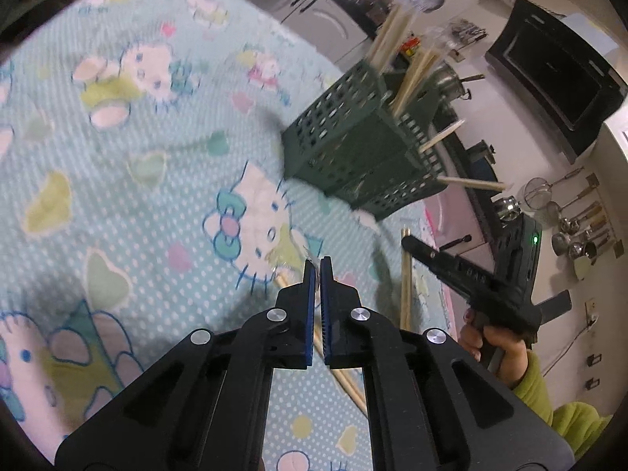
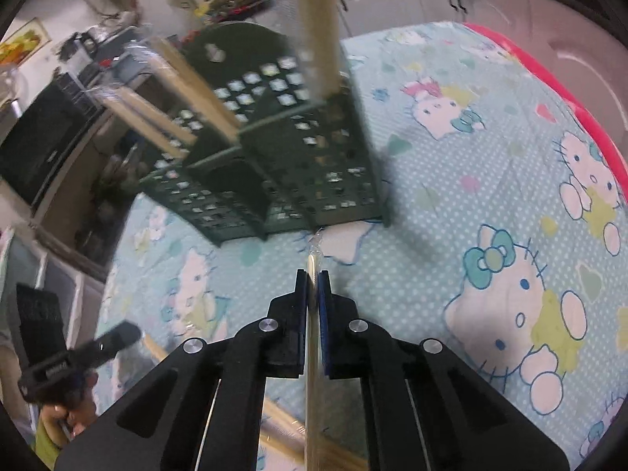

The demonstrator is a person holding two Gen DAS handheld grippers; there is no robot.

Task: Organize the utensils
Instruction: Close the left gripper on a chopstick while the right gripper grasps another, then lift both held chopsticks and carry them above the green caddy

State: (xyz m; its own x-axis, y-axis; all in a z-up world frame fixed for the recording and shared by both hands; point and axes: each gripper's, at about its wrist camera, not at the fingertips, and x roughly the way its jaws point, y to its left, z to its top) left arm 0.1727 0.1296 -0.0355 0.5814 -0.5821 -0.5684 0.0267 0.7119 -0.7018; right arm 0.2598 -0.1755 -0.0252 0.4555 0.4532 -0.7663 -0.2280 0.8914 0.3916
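A dark green perforated utensil holder (image 1: 345, 149) (image 2: 282, 165) stands on the cartoon-cat cloth, with several wrapped chopstick pairs (image 1: 392, 35) (image 2: 318, 19) sticking out of it. My right gripper (image 2: 313, 274) (image 1: 408, 241) is shut on a wrapped chopstick pair (image 2: 313, 392) (image 1: 406, 286) that runs lengthwise between its pads, just short of the holder. My left gripper (image 1: 318, 271) (image 2: 129, 331) is shut. Another wrapped pair (image 1: 349, 388) (image 2: 157, 349) lies slantwise under its fingers. I cannot tell whether the pads pinch its clear wrapper.
The cloth (image 1: 117, 157) covers the whole table, with a pink edge (image 2: 588, 117) at the right. Beyond the holder are a kitchen counter, a black oven (image 1: 557, 78) and hanging ladles (image 1: 577, 227). A hand in a green sleeve (image 1: 533, 384) holds the right gripper.
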